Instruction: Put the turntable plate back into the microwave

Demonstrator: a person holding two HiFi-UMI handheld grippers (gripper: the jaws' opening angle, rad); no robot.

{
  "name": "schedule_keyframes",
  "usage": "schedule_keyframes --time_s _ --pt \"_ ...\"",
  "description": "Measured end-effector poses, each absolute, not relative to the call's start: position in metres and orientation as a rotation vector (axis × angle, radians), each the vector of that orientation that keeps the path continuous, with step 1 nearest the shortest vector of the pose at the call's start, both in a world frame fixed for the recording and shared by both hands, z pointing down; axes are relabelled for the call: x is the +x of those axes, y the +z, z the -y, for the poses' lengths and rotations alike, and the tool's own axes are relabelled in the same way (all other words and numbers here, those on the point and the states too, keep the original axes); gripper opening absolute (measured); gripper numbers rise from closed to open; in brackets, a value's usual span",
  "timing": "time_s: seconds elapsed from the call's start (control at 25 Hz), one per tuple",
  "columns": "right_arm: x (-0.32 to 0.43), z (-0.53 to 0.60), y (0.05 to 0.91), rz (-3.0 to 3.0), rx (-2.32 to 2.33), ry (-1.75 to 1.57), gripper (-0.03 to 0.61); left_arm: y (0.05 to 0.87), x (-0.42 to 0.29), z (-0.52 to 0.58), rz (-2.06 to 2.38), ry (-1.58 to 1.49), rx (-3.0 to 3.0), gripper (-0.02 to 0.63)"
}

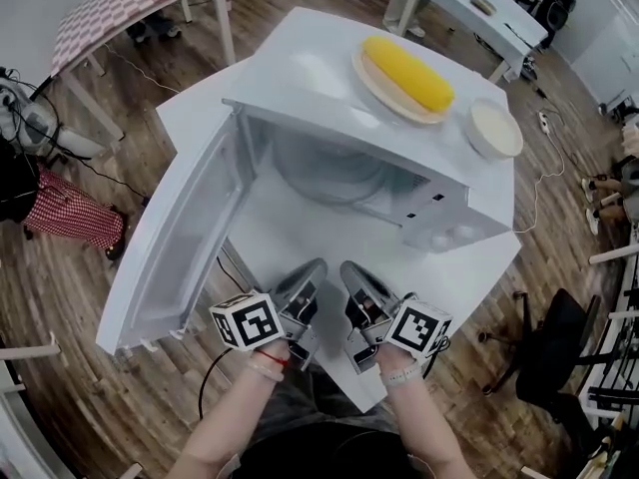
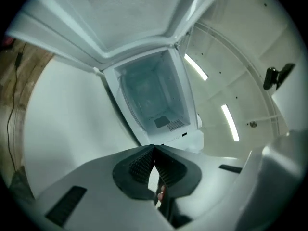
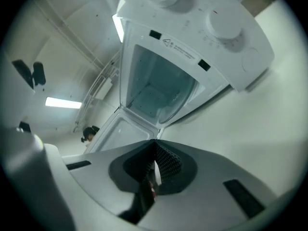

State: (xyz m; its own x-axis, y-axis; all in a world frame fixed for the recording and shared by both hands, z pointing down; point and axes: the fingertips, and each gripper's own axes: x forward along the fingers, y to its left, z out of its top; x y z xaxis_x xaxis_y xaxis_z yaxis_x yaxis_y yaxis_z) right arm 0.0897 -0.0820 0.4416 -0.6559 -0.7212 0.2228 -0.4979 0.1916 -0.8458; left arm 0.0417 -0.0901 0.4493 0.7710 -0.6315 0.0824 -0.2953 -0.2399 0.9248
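Note:
The white microwave (image 1: 399, 158) stands on a white table with its door (image 1: 175, 252) swung wide open to the left. Inside the cavity lies the round glass turntable plate (image 1: 324, 173); its curved edge also shows in the right gripper view (image 3: 175, 105). Both grippers hover side by side in front of the opening, a little outside it. My left gripper (image 1: 308, 279) (image 2: 154, 149) is shut with nothing between its jaws. My right gripper (image 1: 354, 277) (image 3: 155, 144) is also shut and holds nothing.
On top of the microwave sit a plate with a yellow corn cob (image 1: 409, 73) and a small white bowl (image 1: 494, 130). The white table (image 1: 469, 277) ends close behind the grippers. Other tables, chairs and cables stand on the wooden floor around.

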Motion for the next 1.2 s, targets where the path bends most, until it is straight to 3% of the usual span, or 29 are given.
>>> schedule_keyframes --time_s 0.32,1.2 --pt "0.096 0.057 0.428 -2.596 -1.358 -1.100 0.020 0.441 0.051 0.059 0.768 -0.255 1.995 0.012" --pt "0.083 0.009 0.403 -2.768 -1.330 -0.894 0.020 0.423 0.041 0.012 0.869 -0.222 2.078 0.012"
